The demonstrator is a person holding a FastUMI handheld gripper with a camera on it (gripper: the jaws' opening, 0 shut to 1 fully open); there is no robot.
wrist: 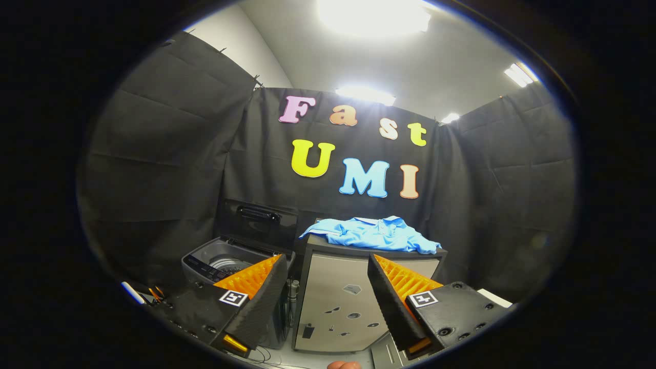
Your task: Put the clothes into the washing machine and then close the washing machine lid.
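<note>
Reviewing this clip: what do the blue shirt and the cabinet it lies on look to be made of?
The shirt looks like soft knit fabric, matte: it drapes and wrinkles over the edge. The cabinet seems to be metal or laminate with a dull grey sheen on its flat front; which one is unclear. The gripper is open, short of both.

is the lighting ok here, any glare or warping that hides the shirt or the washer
Gripper view: ceiling lights blow out to white glare overhead, and fisheye bending curves the booth walls. The blue shirt on the cabinet is well lit and sharp. The washing machine, lid up, sits dimmer, its drum still readable. The gripper fingers are open, holding nothing.
</note>
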